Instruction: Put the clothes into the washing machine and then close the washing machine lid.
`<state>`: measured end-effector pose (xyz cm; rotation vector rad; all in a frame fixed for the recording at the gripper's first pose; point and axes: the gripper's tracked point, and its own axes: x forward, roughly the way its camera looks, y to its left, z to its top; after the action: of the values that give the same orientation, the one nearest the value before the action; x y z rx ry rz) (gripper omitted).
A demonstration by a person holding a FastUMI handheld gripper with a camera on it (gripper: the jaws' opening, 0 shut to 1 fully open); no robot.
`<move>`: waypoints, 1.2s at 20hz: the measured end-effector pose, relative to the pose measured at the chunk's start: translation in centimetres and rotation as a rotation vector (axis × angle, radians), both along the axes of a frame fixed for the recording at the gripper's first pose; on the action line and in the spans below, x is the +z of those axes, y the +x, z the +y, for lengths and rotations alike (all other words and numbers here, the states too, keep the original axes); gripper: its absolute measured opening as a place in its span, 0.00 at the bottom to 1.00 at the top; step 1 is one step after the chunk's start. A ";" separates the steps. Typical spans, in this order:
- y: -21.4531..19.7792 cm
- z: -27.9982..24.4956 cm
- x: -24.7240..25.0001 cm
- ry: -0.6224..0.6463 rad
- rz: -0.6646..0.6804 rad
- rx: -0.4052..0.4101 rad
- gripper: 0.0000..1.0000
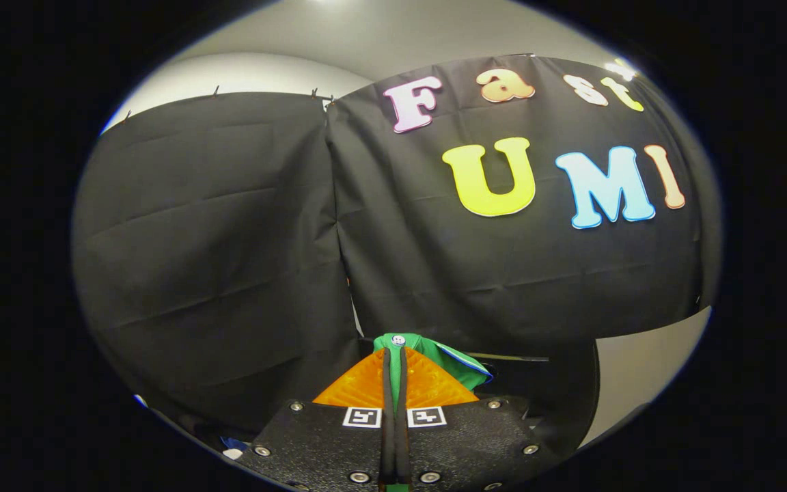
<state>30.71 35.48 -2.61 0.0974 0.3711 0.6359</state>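
My gripper (394,357) is raised and faces the black cloth wall. Its two fingers are pressed together on a green garment (455,362) with a white button and a blue-and-white trim. The cloth bunches around the fingertips and hangs off to the right of them. A thin strip of green shows between the fingers lower down. The garment is lifted off any surface.
The black cloth wall (229,260) stands close ahead, in two panels meeting at a seam just left of the fingers. A dark ledge (509,357) runs right behind the garment. A pale wall (646,376) shows beyond it on the right.
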 end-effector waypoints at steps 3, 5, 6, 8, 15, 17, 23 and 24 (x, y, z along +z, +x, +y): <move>-0.2 1.2 -2.4 -0.041 0.010 0.011 0.00; -0.1 1.7 -4.2 -0.061 0.029 0.012 0.00; 0.0 1.9 -5.1 -0.070 0.042 0.009 0.00; -0.1 2.3 -6.7 -0.080 0.063 0.007 0.00; 0.3 2.8 -12.8 -0.156 0.114 -0.002 0.00; 0.5 2.7 -14.5 -0.180 0.130 -0.011 0.00; 0.6 1.7 -19.4 -0.257 0.184 -0.022 0.00; 0.6 1.5 -20.1 -0.268 0.194 -0.025 0.00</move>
<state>31.27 37.00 -22.72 -0.0928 0.6383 0.5486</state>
